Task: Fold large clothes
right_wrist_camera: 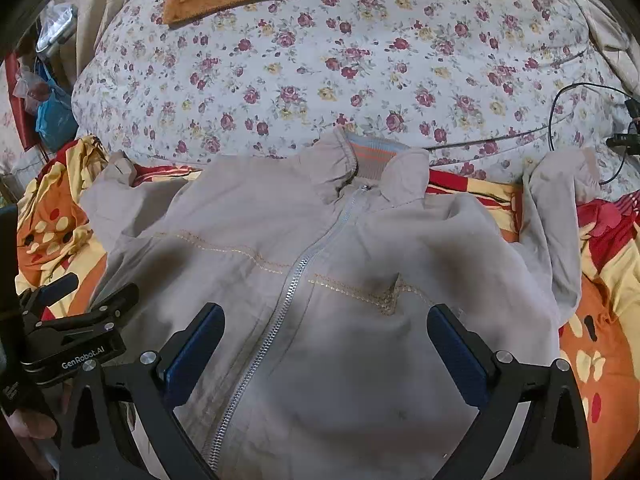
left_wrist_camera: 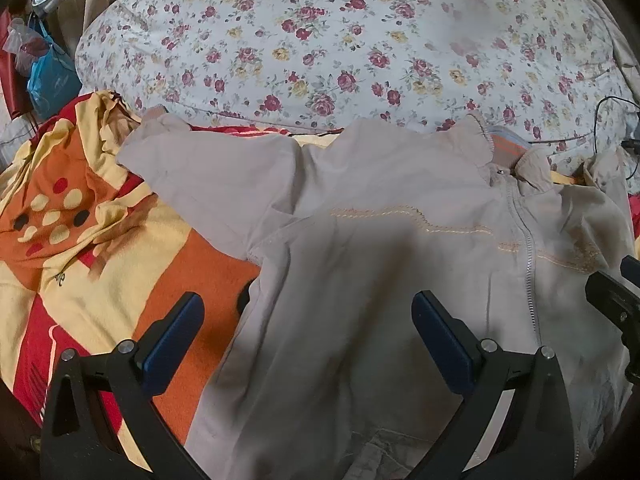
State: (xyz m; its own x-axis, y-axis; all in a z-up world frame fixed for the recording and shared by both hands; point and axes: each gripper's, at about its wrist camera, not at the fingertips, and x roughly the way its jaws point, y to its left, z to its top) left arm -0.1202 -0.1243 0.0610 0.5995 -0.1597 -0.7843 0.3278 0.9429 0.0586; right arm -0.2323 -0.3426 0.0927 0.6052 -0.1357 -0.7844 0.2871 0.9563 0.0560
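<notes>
Beige jacket [right_wrist_camera: 320, 280] lies face-up and zipped on the bed's orange blanket [left_wrist_camera: 188, 264], sleeves flung toward ten and two o'clock. No fold made yet. Left gripper [left_wrist_camera: 308, 340] and right gripper [right_wrist_camera: 326, 354] hover wide apart, empty.

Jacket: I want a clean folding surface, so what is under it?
Under the jacket lies a red, orange and yellow blanket, showing on both sides. The part beneath is covered.
</notes>
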